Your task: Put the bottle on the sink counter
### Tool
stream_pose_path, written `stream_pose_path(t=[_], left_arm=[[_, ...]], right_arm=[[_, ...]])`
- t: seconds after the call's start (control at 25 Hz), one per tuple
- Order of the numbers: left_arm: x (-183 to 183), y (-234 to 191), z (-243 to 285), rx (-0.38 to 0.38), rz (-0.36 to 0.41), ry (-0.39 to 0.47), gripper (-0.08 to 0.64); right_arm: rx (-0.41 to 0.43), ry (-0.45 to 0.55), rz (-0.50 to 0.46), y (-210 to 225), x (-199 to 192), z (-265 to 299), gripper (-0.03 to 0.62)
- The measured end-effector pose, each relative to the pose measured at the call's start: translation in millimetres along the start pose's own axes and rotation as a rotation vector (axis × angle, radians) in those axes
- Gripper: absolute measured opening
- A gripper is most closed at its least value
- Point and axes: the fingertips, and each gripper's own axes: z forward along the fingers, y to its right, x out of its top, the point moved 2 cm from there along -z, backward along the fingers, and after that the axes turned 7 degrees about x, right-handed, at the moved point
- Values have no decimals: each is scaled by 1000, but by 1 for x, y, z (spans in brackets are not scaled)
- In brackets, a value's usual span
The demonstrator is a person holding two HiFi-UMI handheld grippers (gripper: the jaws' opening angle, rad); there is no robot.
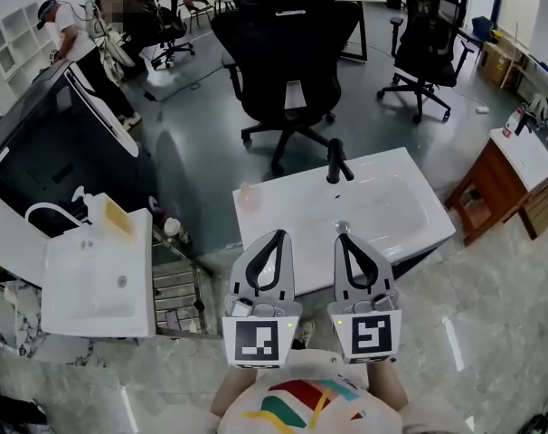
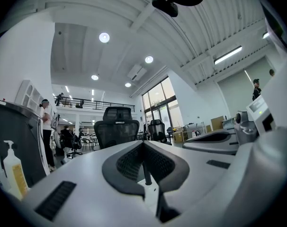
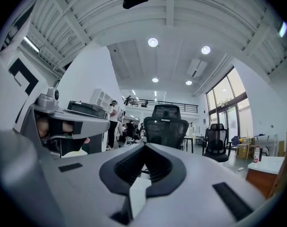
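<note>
Open sink counter (image 1: 288, 208) ahead, faucet (image 1: 338, 164) at far rim

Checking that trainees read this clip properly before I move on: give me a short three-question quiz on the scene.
1. True or false: the left gripper holds a bottle.
2. What colour is the faucet on the middle sink?
3. The pump bottle stands on: A the left sink; B the floor; C a chair.
Key: 1 false, its jaws are shut on nothing; 2 black; 3 A.
</note>
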Motion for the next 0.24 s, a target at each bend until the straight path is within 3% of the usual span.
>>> stream_pose_path(t=[0.24], left_arm=[[-4, 2, 0, 1, 11, 1, 17]], right_arm=[[-26, -36, 47, 2, -9, -5, 12]])
